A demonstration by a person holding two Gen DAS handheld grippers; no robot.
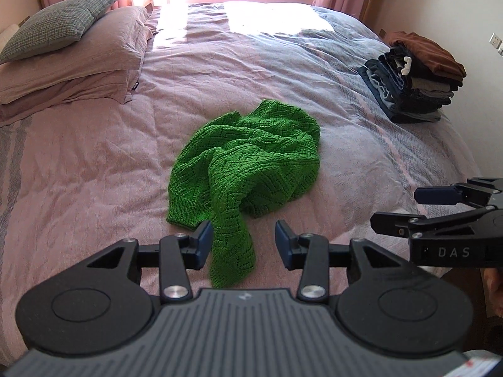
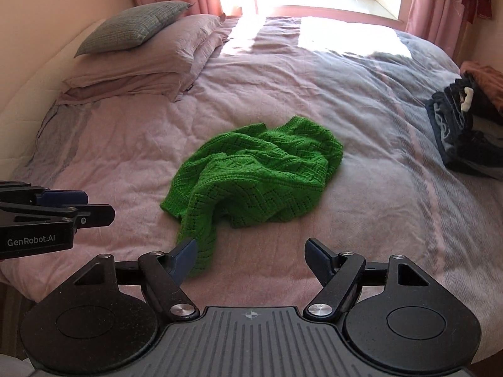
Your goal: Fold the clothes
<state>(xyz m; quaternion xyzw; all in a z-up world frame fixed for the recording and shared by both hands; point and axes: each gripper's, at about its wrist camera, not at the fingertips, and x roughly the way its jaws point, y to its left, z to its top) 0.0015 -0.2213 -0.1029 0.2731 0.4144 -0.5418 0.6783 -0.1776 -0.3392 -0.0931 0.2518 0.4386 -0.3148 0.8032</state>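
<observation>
So the bed (image 1: 94,163) fills nearly everything I can see, pinkish-grey cover all wrinkled, sun blasting in from the window at the far end. Pillows (image 1: 72,62) are stacked at the head on the left, and over on the right edge sits a stack of folded clothes (image 1: 418,84), dark stuff with a brown piece on top, which I'd guess is where finished items go, parked out of the folding area. Middle of the bed is the green knit sweater (image 1: 251,157), still a crumpled heap, one sleeve (image 1: 232,245) trailing toward me. My left tongs (image 1: 240,245) hang right over that sleeve, partly spread, the sleeve end lying in the gap between the blue pads but nothing pinched yet as far as I can tell. My right tongs (image 2: 251,260) sit wider apart and empty, over bare cover just right of the sleeve, left pad next to its edge. Looks like I'm lined up to grab the sleeve and drag the sweater flat before any actual folding starts.
</observation>
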